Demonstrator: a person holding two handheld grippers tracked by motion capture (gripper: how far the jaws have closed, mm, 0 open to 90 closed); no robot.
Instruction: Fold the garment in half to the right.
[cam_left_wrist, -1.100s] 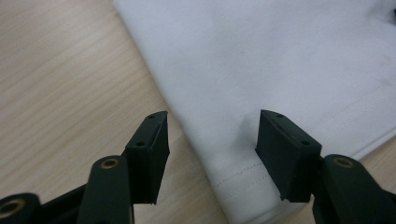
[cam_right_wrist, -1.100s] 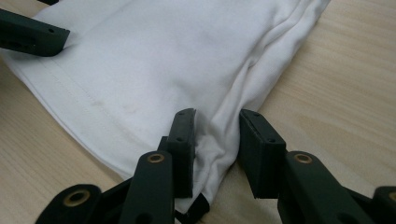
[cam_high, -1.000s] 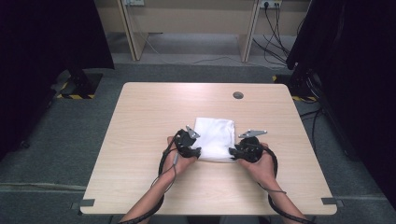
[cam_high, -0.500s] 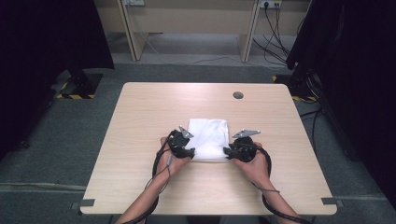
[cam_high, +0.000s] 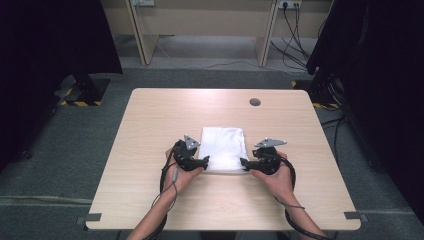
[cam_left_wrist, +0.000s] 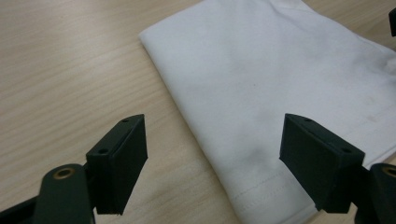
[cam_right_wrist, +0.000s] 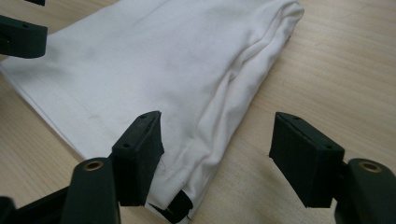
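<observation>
- The folded white cloth lies flat on the table, a little near of its middle, with a hemmed edge along its near side and a thicker, bunched fold along its right side, as the right gripper view shows.
- The left gripper sits at the cloth's near left corner; in its own view its jaws stand wide apart, one over bare wood and one over the cloth, straddling the left edge without pinching it.
- The right gripper sits at the near right corner; its jaws are likewise wide apart, one resting on or just above the cloth, the other over the table beside the bunched fold.
- Judged from this, the step in hand is lining up both claws on the two near corners, ahead of a grasp.
- The next move calls for lowering each claw so one jaw slips under the hem, then closing on all the layers at once; the right side's loose fold may let a layer escape.
- There are no containers on the table; apart from the cloth it carries a small round dark spot near its far edge.
</observation>
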